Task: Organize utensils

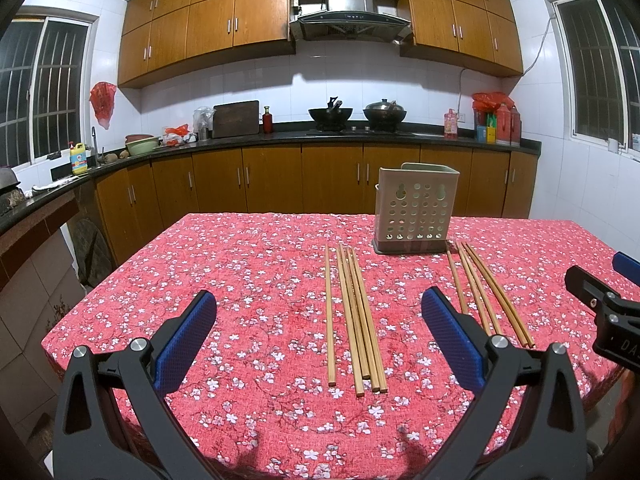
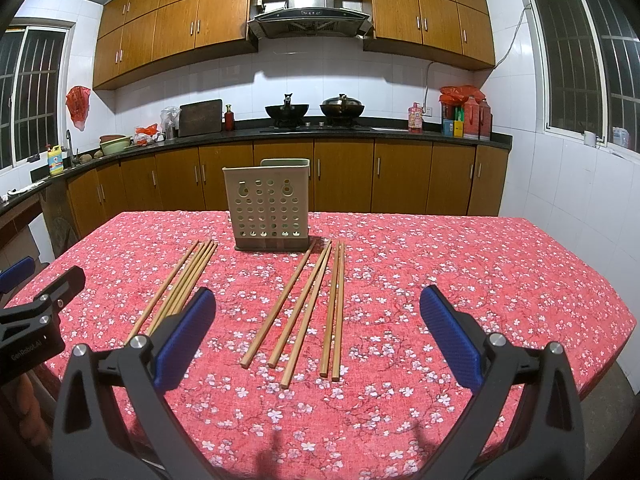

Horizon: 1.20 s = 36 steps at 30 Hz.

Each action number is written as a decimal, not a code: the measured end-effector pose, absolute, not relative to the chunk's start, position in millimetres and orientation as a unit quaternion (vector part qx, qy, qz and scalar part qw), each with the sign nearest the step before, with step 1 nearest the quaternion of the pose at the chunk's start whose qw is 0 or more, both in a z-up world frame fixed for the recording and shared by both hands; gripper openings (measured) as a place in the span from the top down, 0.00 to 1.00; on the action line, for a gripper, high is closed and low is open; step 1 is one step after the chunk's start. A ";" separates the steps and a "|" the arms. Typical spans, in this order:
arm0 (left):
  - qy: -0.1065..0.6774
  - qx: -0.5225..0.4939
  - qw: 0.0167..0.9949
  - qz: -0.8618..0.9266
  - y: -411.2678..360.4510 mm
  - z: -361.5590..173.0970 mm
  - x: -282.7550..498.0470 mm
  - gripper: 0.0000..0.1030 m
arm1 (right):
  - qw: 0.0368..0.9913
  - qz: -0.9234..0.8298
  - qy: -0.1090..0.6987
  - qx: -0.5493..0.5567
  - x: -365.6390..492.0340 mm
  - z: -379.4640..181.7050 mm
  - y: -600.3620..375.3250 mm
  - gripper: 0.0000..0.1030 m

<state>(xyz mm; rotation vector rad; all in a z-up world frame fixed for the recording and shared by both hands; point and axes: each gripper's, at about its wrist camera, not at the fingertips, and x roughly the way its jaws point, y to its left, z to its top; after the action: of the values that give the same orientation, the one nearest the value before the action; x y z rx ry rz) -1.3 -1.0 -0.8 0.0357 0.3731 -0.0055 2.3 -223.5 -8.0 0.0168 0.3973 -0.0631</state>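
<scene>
Two bunches of wooden chopsticks lie on the red floral tablecloth. The left bunch [image 1: 354, 320] lies ahead of my left gripper [image 1: 320, 304], which is open and empty above the cloth. The right bunch [image 2: 308, 308] lies ahead of my right gripper [image 2: 318, 300], also open and empty. A beige perforated utensil holder [image 1: 414, 210] stands upright behind the chopsticks; it also shows in the right wrist view [image 2: 269, 208]. The right bunch shows in the left wrist view [image 1: 490, 292], the left bunch in the right wrist view [image 2: 178, 288]. The right gripper's body shows at the left view's right edge [image 1: 604, 304].
The table [image 2: 500, 280] ends close in front and at both sides. Behind it run kitchen cabinets [image 2: 280, 176] with a counter holding woks [image 2: 286, 111], a cutting board [image 2: 200, 117] and bottles.
</scene>
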 end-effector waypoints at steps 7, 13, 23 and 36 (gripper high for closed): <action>0.185 0.018 0.982 -0.003 -1.9 -1.6 -2.7 0.02 | 0.980 -0.031 0.197 0.008 2.5 -7.9 -223.4 0.04; 0.186 0.018 0.982 -0.003 -2.5 -2.2 -3.9 0.02 | 0.980 -0.031 0.197 0.008 2.7 -7.7 -223.2 0.04; 0.186 0.018 0.982 -0.003 -3.9 -3.4 -5.8 0.02 | 0.980 -0.031 0.198 0.009 2.7 -7.5 -222.6 0.04; 0.195 0.015 0.981 -0.003 -3.4 -7.3 -4.2 0.02 | 0.978 -0.032 0.204 0.009 6.5 -9.3 -223.3 0.04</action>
<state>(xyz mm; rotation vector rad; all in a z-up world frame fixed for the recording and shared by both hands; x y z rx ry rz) -4.2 -3.4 -7.3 0.0312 0.3925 -0.0055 6.5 -223.3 -9.3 0.0185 0.4114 -0.0642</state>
